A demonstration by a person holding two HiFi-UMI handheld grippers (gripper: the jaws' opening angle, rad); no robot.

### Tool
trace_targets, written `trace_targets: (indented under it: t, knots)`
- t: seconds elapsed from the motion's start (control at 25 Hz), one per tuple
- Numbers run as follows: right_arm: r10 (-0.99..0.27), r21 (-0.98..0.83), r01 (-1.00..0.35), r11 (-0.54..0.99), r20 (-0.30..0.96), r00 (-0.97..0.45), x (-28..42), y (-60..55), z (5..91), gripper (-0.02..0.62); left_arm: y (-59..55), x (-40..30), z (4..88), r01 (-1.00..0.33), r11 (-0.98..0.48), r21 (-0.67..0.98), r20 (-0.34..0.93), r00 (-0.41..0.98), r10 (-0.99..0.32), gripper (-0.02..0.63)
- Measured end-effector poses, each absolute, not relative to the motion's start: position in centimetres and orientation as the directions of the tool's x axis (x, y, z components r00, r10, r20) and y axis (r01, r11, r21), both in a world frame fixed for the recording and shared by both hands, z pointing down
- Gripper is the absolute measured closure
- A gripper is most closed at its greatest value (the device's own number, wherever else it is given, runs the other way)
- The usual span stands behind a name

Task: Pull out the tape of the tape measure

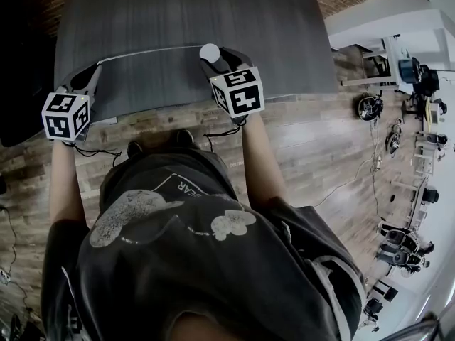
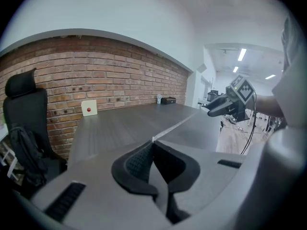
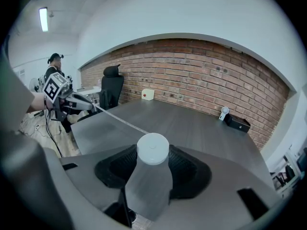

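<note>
At the near edge of the bench (image 1: pixel 213 13), the left gripper (image 1: pixel 87 82) had its jaws pinched together on the free end of the tape (image 1: pixel 149 53). To its right and well apart, the right gripper (image 1: pixel 215 57) gripped the tape measure (image 1: pixel 210 51), jaws wide around its pale round case. The tape ran straight between them over the bench's near part. The pull looked largely done; any remaining work was further extension.
</note>
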State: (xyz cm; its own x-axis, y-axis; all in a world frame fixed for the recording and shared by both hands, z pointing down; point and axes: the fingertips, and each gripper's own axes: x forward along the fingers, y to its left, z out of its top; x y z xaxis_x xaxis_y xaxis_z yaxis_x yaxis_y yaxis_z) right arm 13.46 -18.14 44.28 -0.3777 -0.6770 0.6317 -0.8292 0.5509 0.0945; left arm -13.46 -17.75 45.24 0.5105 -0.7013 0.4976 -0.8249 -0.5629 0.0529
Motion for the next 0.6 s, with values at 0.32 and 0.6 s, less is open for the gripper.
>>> trace_targets:
  t: [0.32, 0.6]
  knots:
    - [-0.674, 0.096, -0.829, 0.551, 0.637, -0.374, 13.3, -18.5, 44.4, 0.370, -17.8, -13.7, 45.1, -0.828, -0.560, 0.028, 0.500, 0.496, -0.709, 0.597]
    - [-0.685, 0.109, -0.854, 0.508, 0.652, -0.324, 15.0, -19.0, 45.0, 0.370, -18.0, -16.8, 45.6, -0.875, -0.483, 0.035, 0.512, 0.431, -0.743, 0.596]
